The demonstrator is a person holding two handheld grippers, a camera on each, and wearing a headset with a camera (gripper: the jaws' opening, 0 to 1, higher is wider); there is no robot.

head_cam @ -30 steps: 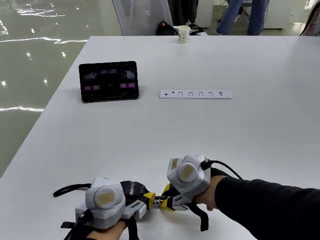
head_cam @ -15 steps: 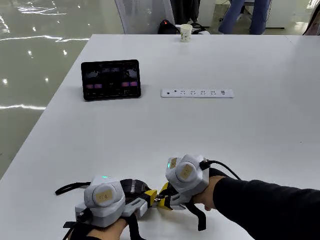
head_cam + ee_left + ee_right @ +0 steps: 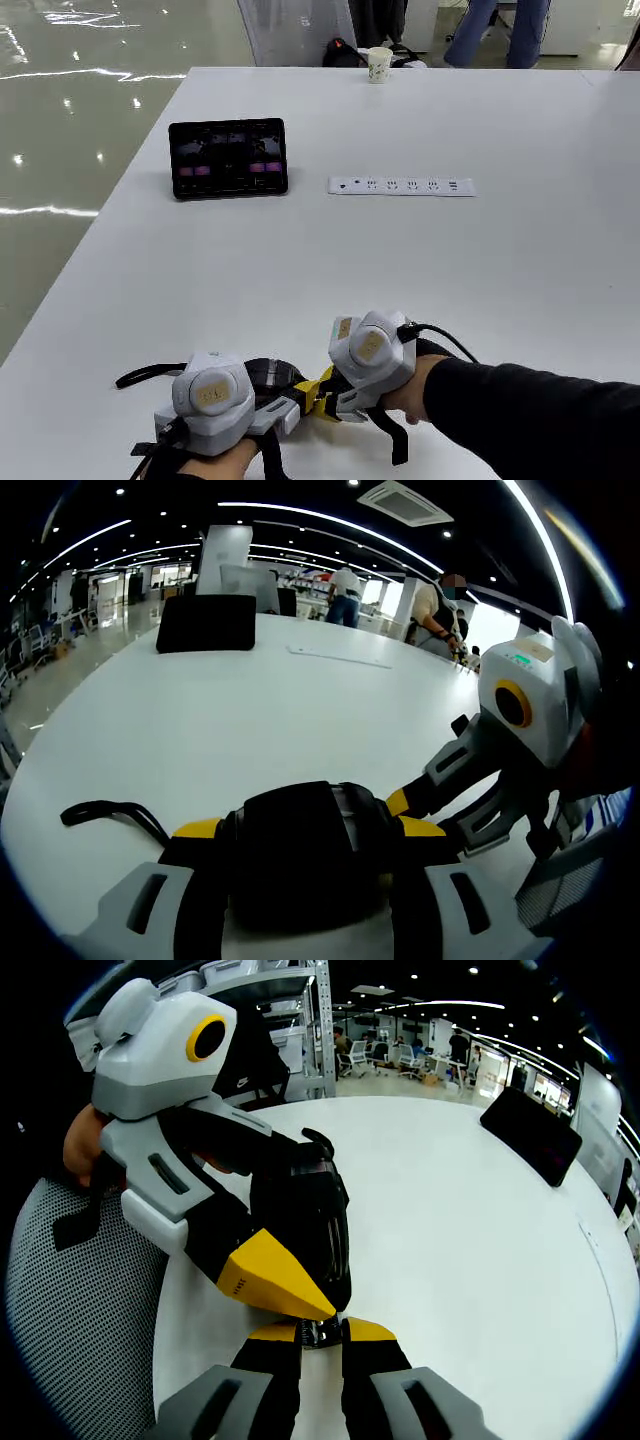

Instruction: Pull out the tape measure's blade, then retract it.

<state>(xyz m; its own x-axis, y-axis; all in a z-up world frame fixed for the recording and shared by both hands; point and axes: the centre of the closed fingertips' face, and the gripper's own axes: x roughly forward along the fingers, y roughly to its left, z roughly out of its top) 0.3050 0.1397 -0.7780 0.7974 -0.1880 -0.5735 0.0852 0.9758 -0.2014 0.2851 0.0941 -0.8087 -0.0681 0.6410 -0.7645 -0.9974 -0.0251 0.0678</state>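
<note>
Left gripper (image 3: 305, 832): in the left gripper view, the two yellow-tipped jaws are closed against opposite sides of the tape measure (image 3: 300, 855), a black case at lower centre of the frame. The case rests on the white table (image 3: 240, 720). Its black wrist strap (image 3: 100, 811) lies on the surface at lower left.

Right gripper (image 3: 322, 1332): in the right gripper view, the jaws rise from the bottom edge and stand nearly together. They pinch the metal blade tip (image 3: 322, 1333) just beside the case. Very little blade is visible between tip and case. The left gripper enters this view from the upper left, with the case held between its jaws.

Head view: both grippers are at bottom centre of the frame, tips meeting at the tape measure. A dark sleeve (image 3: 530, 415) enters from the lower right.

Other items, head view: a tablet (image 3: 228, 158) stands upright at upper left. A white power strip (image 3: 402, 186) lies at upper centre. A paper cup (image 3: 379, 65) stands near the far table edge.
</note>
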